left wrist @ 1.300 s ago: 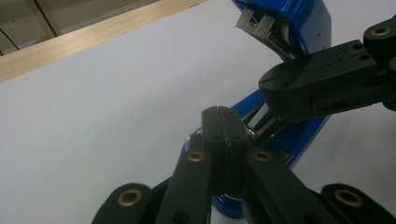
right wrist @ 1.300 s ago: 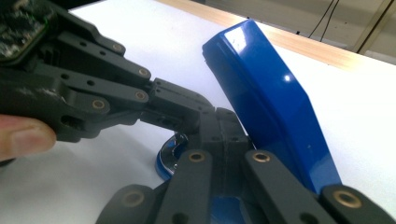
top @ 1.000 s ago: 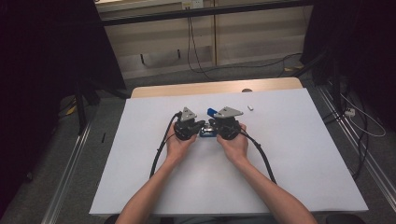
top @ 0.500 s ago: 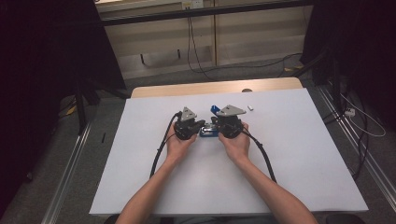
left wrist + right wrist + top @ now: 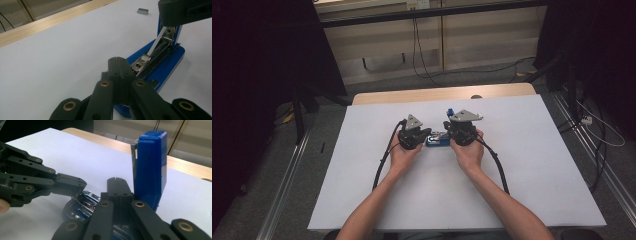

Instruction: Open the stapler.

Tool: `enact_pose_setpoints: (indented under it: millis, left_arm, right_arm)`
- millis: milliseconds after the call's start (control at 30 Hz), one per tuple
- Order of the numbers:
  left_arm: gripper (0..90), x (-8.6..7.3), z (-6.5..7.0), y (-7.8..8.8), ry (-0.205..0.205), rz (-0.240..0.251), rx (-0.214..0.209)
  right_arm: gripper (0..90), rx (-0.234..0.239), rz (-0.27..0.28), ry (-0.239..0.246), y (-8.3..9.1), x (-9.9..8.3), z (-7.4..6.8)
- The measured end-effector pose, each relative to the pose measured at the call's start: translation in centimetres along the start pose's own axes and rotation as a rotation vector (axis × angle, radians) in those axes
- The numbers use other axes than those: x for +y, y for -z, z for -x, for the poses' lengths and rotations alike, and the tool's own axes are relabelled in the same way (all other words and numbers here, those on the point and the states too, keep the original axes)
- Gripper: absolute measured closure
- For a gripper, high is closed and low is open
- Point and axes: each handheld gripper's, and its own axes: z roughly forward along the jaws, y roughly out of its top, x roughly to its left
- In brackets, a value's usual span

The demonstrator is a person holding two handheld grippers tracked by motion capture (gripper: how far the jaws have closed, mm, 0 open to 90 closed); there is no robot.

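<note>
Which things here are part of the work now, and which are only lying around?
In use: stapler, opened with lid raised; left gripper; right gripper; staple block, probably.
Lying around: cables on floor; white plug.

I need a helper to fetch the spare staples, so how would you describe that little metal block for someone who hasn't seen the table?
On the white table, look past the open blue stapler toward the wooden far edge. The small staple block lies there alone, grey and metallic.

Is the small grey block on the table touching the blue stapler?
Apart. In the left gripper view, the small grey block lies alone on the white table, with bare surface plainly between it and the blue stapler.
</note>
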Motion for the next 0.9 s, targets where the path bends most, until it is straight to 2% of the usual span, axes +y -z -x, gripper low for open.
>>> enact_pose_setpoints:
  millis: [100, 267, 367, 533, 900]
  left_arm:
    - [90.0, 0.0, 0.0, 0.0, -0.009, -0.003, -0.003]
    - [90.0, 0.0, 0.0, 0.0, -0.001, -0.001, -0.001]
    - [90.0, 0.0, 0.0, 0.0, -0.010, -0.004, -0.003]
    - [90.0, 0.0, 0.1, 0.0, -0.011, -0.001, -0.004]
    - [90.0, 0.0, 0.2, 0.0, -0.027, -0.007, -0.003]
  right_arm:
    - [90.0, -0.004, 0.003, -0.001, 0.1, 0.0, 0.1]
    - [90.0, -0.014, 0.004, -0.004, 0.2, 0.0, 0.1]
    - [90.0, -0.011, 0.011, -0.027, 0.4, 0.0, 0.7]
    - [90.0, -0.032, 0.032, -0.038, 1.2, 0.3, 1.5]
    - [90.0, -0.078, 0.024, -0.037, 2.4, 0.2, 3.1]
